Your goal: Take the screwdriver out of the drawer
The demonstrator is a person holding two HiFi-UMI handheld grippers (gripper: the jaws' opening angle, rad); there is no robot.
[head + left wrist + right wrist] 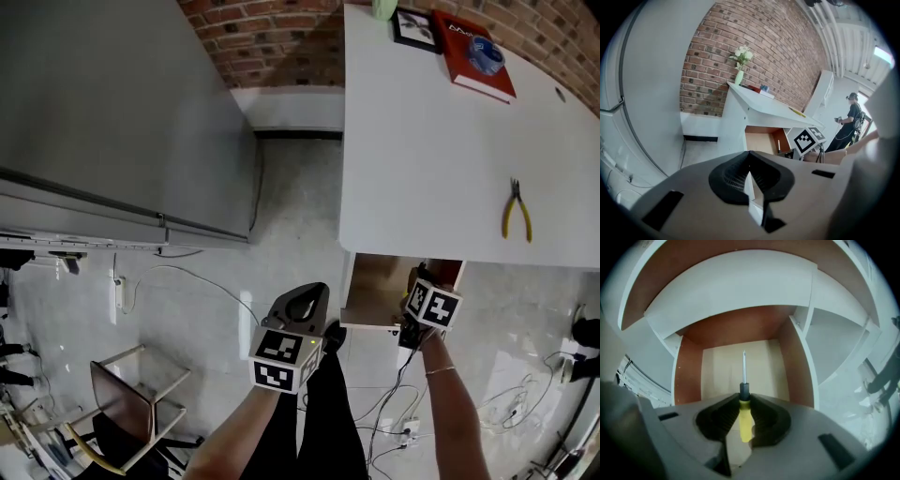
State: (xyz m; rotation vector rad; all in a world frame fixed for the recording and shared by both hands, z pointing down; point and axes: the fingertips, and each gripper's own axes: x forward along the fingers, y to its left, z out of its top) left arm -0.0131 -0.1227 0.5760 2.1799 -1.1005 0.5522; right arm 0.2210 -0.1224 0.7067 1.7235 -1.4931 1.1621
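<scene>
Screwdriver (746,418) hidden in head view.
Right gripper (744,401) view shows it clamped by the handle over drawer (688,376); left gripper (750,157) closed, empty.

Legible text: none. Red book (457,52), far right on table (422,169): white title lettering on cover, too small to read. Left cube (284,361), right cube (433,305): black-and-white square code markers only, no letters, no digits.
</scene>
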